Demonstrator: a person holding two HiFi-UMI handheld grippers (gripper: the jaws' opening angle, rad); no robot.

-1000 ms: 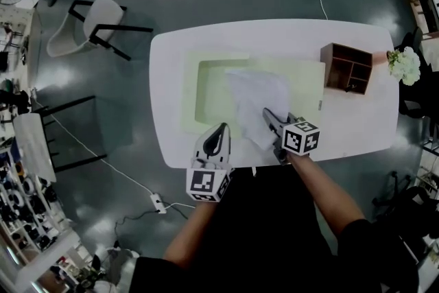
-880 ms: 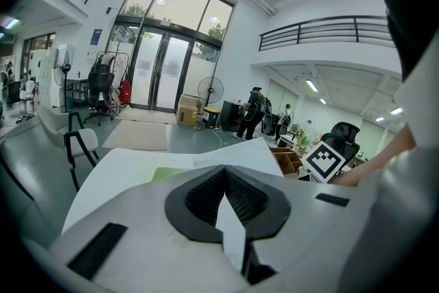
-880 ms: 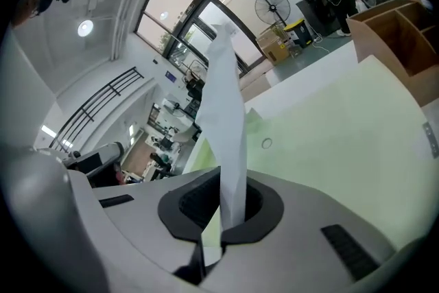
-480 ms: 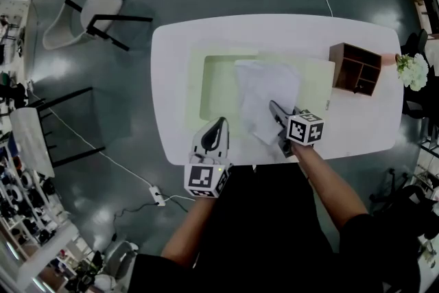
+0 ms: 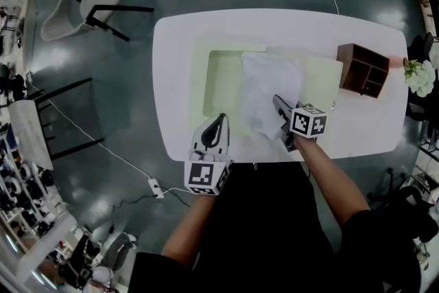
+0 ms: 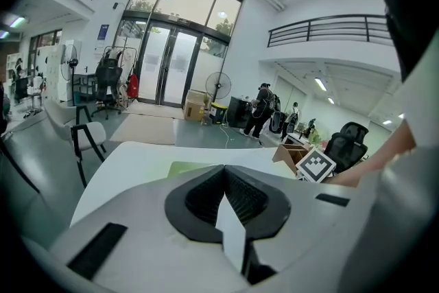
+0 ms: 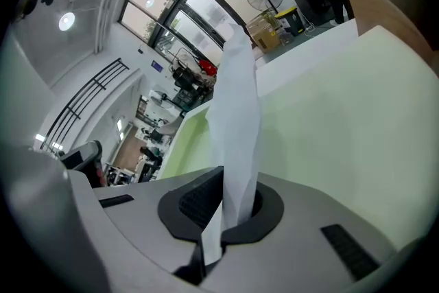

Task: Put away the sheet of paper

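Observation:
The white sheet of paper point(image 5: 271, 89) lies crumpled over the light green mat point(image 5: 219, 79) on the white table point(image 5: 178, 44). My right gripper point(image 5: 279, 103) is shut on the sheet's near edge. In the right gripper view the paper point(image 7: 236, 106) rises straight up out of the shut right gripper point(image 7: 230, 206), with the green mat point(image 7: 357, 120) beyond. My left gripper point(image 5: 219, 121) hovers at the table's front edge, left of the sheet and apart from it. Its jaws point(image 6: 225, 199) are shut, and I see nothing held in them.
A small wooden desk organizer point(image 5: 362, 69) with open compartments stands at the table's right end, and white flowers point(image 5: 420, 76) stand beside it. A white chair point(image 5: 89, 10) stands on the floor beyond the far left corner. A cable and power strip point(image 5: 156, 191) lie on the floor at the left.
My right gripper has carried the paper's edge slightly farther in over the table. The left gripper has hardly moved. The head view has shifted a little.

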